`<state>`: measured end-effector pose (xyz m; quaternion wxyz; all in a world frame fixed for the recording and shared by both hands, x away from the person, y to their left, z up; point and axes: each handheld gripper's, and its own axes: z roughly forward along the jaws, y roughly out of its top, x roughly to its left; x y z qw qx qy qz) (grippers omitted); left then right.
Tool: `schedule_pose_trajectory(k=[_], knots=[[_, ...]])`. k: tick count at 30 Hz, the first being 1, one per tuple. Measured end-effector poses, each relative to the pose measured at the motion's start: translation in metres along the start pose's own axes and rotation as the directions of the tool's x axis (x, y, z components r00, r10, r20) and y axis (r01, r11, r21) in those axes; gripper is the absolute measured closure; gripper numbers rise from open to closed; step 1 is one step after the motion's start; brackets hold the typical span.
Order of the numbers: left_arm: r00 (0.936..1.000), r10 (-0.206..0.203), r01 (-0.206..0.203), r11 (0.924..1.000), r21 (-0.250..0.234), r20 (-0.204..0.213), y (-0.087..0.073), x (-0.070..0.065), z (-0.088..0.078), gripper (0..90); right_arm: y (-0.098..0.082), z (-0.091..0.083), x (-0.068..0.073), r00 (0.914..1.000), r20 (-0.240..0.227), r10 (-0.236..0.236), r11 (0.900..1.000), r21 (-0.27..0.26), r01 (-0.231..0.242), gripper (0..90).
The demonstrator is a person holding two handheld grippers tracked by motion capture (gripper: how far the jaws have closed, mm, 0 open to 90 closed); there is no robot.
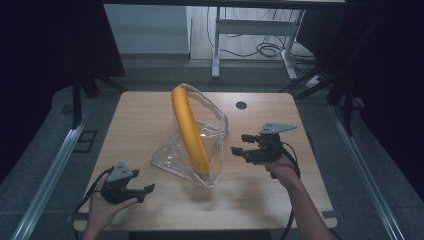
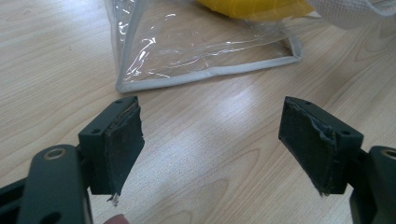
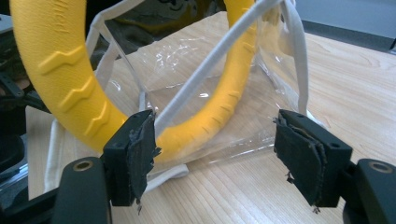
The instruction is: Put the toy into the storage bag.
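I see a glossy, crinkled clear plastic bag [image 1: 200, 145] with white cloth edging, a matt yellow ring [image 3: 60, 70] with moulded chevron ridges, a smooth pale wood-grain table [image 1: 145, 115], and frayed black pads [image 3: 140, 156].

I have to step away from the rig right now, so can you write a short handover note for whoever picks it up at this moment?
Left gripper: open, nothing between the jaws, low over the table's near left part, short of the bag.
Right gripper: open, nothing gripped, level at the bag's right side, jaws pointing at it.
Things: the clear plastic bag with white trim stands mid-table; the yellow ring stands upright inside it, its top poking out of the open mouth.
Done: ring sits in the bag.
Left: neither gripper has hold of bag or ring yet; probably the right closes on the bag's edge or white strap next.
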<state>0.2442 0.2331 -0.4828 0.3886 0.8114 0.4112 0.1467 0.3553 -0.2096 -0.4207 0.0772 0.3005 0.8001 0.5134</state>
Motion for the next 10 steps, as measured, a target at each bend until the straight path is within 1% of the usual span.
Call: schedule_pose_trajectory(k=[7,10], knots=[[1.0000,0.004,-0.004,1.0000,0.000,0.000,0.0001,0.0002,0.0000,21.6,0.0000,0.0005,0.0021,1.0000,-0.007,-0.005,1.000,0.000,0.005,29.2],[1.0000,-0.001,0.001,1.0000,-0.003,-0.001,0.0001,0.0004,-0.0009,21.6,-0.0010,0.0015,0.0026,1.0000,-0.008,-0.004,1.000,0.002,0.004,29.2]])
